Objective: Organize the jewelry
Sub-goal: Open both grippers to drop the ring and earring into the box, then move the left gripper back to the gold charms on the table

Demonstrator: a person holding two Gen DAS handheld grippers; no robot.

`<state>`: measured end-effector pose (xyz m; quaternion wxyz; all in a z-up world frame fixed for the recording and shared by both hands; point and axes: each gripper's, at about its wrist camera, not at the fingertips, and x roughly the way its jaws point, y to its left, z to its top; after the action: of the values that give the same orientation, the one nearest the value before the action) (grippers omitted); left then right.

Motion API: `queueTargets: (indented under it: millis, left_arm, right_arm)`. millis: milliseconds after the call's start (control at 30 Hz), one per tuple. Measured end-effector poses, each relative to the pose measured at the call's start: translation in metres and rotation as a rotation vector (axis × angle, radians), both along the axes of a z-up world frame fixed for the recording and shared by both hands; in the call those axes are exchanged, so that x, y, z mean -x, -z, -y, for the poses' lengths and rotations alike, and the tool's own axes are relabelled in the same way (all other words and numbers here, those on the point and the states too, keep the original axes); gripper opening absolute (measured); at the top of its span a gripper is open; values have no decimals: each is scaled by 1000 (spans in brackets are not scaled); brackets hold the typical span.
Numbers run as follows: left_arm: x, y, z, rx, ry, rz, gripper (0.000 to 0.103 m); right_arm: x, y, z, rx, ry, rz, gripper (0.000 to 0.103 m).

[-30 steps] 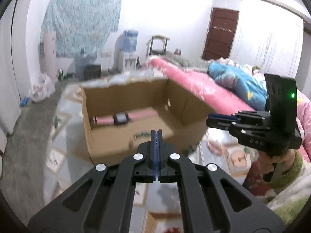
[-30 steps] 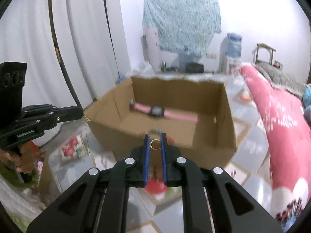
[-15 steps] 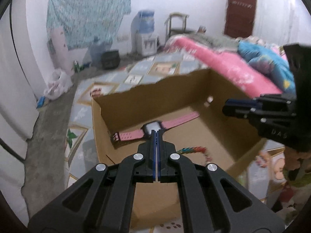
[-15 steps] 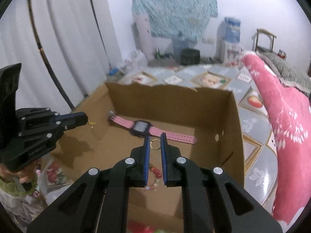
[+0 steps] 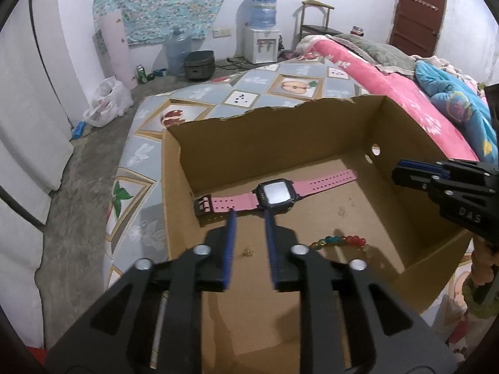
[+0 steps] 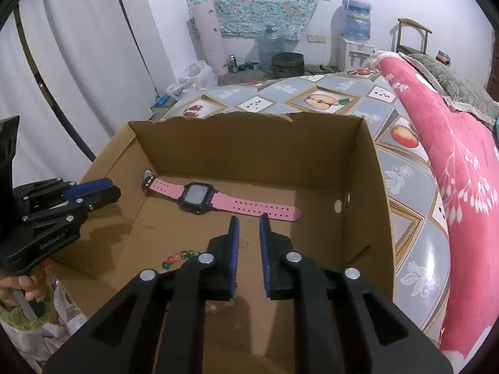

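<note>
An open cardboard box (image 5: pixel 280 143) (image 6: pixel 249 149) holds a pink-strapped watch (image 5: pixel 274 193) (image 6: pixel 199 199) lying flat and a string of coloured beads (image 5: pixel 338 240) (image 6: pixel 181 255). My left gripper (image 5: pixel 250 215) hangs over the box's near left part, its jaws opening and nothing pressed between them. A tiny gold piece (image 5: pixel 248 251) lies on the box floor, seen between the fingers. My right gripper (image 6: pixel 249 218) (image 5: pixel 402 174) hovers over the box just short of the watch strap, jaws opening with nothing between them. In the right wrist view the left gripper (image 6: pixel 103 187) shows at the left.
The box sits on a padded surface with a fruit-print cover (image 5: pixel 293 87). A pink quilt (image 6: pixel 461 168) runs along the right. On the floor beyond are a water dispenser (image 5: pixel 262 34), a white plastic bag (image 5: pixel 109 103) and a dark pot (image 5: pixel 199 68). The box's far rim is torn.
Both grippers came in over the box and tipped downward. Both jaws have parted. The gold ring is gone from the right fingers, and a small gold piece now lies under the left gripper.
</note>
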<state>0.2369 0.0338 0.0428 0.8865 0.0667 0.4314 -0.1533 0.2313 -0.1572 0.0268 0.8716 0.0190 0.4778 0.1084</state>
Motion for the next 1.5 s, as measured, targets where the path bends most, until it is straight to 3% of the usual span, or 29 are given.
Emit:
queueTargets:
  millis: [33,233,433,500,900,1100,1333,1500]
  left_arm:
    - [1,0,0,0,-1,2,25]
    - [6,-4,-1,-13,-20,19,42]
    - [17,-15,1,-11,-19,56,52]
    - [21,-20,1,-1,-17,66,54]
    - [78,-47,-6,80,50,155,72]
    - [112,-45,-17,148,104,150,73]
    - [134,-27,-23,186,132,103,75]
    - [149,-5,-22,228,176,64,75]
  right_arm:
    - [1,-1,1,-1,3,5,27]
    - [5,-9,2,-2,5,31,38]
    - [14,-22,5,-18,19,74,56]
    - [18,-28,7,-31,22,90,58]
    - [63,-63,18,-141,-8,207,59]
    - [101,-72,15,-151,-89,264,59]
    - [135,-58,18,-154,-119,230,59]
    - [152,-33,26,-170,-78,147,59]
